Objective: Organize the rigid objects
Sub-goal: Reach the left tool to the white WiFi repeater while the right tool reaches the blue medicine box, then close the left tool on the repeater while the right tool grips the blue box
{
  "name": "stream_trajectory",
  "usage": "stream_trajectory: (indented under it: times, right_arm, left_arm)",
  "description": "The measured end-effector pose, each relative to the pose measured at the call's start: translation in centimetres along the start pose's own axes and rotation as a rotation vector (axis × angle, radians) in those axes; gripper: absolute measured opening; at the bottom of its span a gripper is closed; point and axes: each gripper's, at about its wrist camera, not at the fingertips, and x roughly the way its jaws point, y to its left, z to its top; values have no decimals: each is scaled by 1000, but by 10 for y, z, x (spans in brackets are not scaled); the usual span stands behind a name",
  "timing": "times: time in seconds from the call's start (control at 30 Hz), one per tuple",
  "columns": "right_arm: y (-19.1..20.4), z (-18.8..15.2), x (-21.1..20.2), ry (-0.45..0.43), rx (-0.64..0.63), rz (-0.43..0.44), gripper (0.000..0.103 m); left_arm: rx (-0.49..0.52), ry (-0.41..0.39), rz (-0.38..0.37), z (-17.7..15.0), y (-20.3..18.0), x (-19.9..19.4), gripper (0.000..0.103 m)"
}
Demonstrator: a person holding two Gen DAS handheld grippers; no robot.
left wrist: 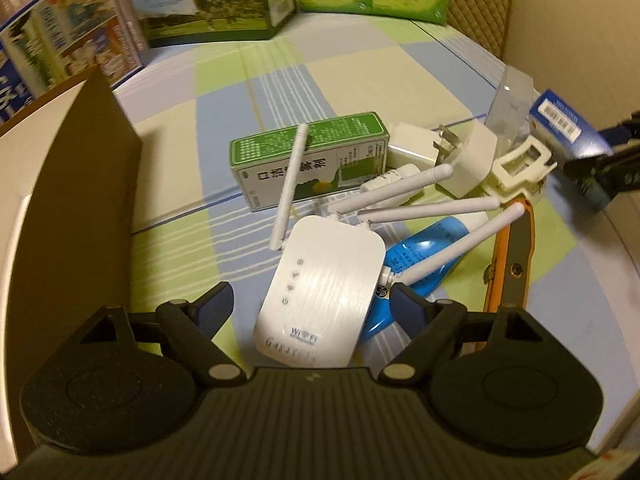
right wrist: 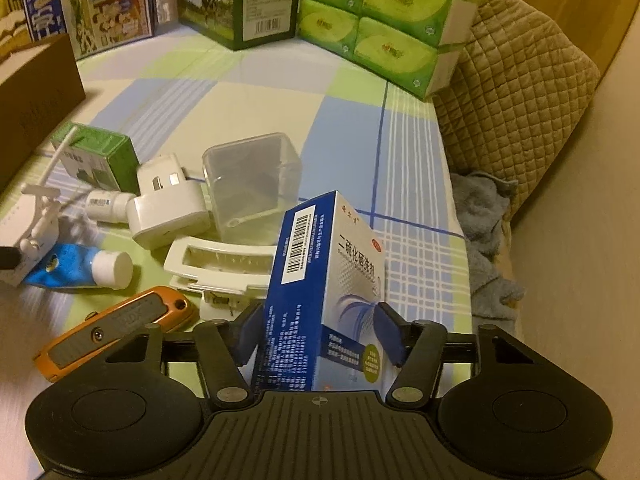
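Observation:
A white WiFi repeater (left wrist: 320, 300) with several antennas lies between the fingers of my left gripper (left wrist: 314, 300), which is open around it without clear contact. It lies partly on a blue tube (left wrist: 420, 264). My right gripper (right wrist: 316, 328) is shut on a blue and white medicine box (right wrist: 324, 280) held upright; the box also shows in the left wrist view (left wrist: 568, 124). A green box (left wrist: 308, 156), white plug adapters (right wrist: 164, 204), a white clip (right wrist: 224, 268), a clear plastic tub (right wrist: 252, 184) and an orange utility knife (right wrist: 116, 328) lie close together on the checked cloth.
A brown cardboard box (left wrist: 80, 184) stands at the left. Milk cartons (right wrist: 92, 4), a green carton (right wrist: 256, 0) and green tissue packs (right wrist: 380, 20) line the back. A quilted cushion (right wrist: 516, 96) and a grey cloth (right wrist: 484, 232) lie at the right edge.

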Motion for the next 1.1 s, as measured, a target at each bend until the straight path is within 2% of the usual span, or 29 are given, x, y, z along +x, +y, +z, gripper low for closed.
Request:
stream_trajectory:
  times: [0.2,0.27,0.33,0.57,0.8,1.1]
  right_arm:
    - [-27,-3,-14,12,96,72,43]
    - [-37,-6,-18,20,136,97,42]
    - [-46,-9,-21,30,166,119,42]
    - [-55,-17,-28,41,203,151,42]
    - [-60,-19,-25,59,232,164,38]
    - [-51,-18,-46,-6,251,202,36]
  left_arm:
    - [67,25,-24,4,0,15,74]
    - [77,35,-41,5,0,19,64]
    - [82,43,-59,5,-1,22,59]
    - [97,22,-47,6,-9,23,54]
    - [41,13,-17,2,-15,13,51]
    - [-81,-38,-29,-14,-13,-24,51]
